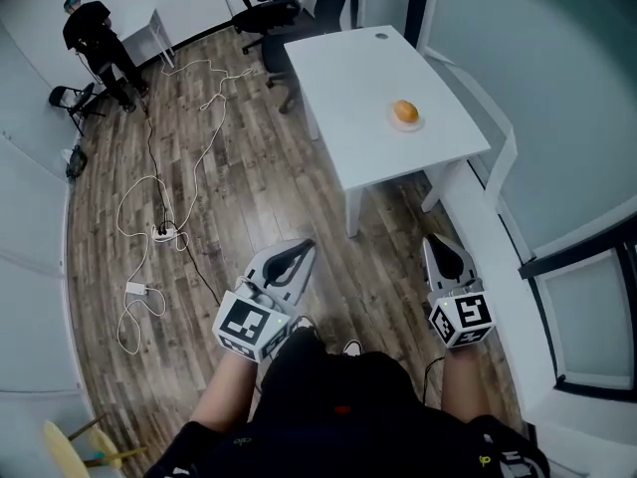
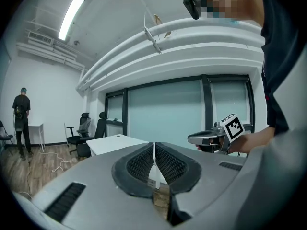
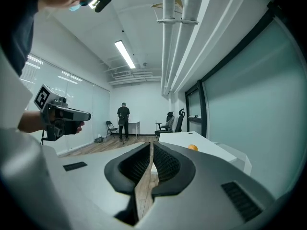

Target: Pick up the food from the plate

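Observation:
An orange, roundish piece of food (image 1: 405, 111) lies on a small white plate (image 1: 406, 123) near the right edge of a white table (image 1: 358, 78). In the right gripper view the food (image 3: 192, 147) shows small and far ahead on the table (image 3: 204, 145). My left gripper (image 1: 304, 248) and right gripper (image 1: 430, 242) are held low in front of my body, well short of the table. Both are shut with nothing between the jaws. The left gripper view shows its jaws (image 2: 154, 158) pressed together, and the right gripper's jaws (image 3: 151, 153) are likewise together.
Cables and a power strip (image 1: 164, 232) lie on the wooden floor to the left. Office chairs (image 1: 261, 13) stand behind the table. A person in black (image 1: 95, 38) stands at the far left near a small desk. A glass wall and white ledge (image 1: 498, 237) run along the right.

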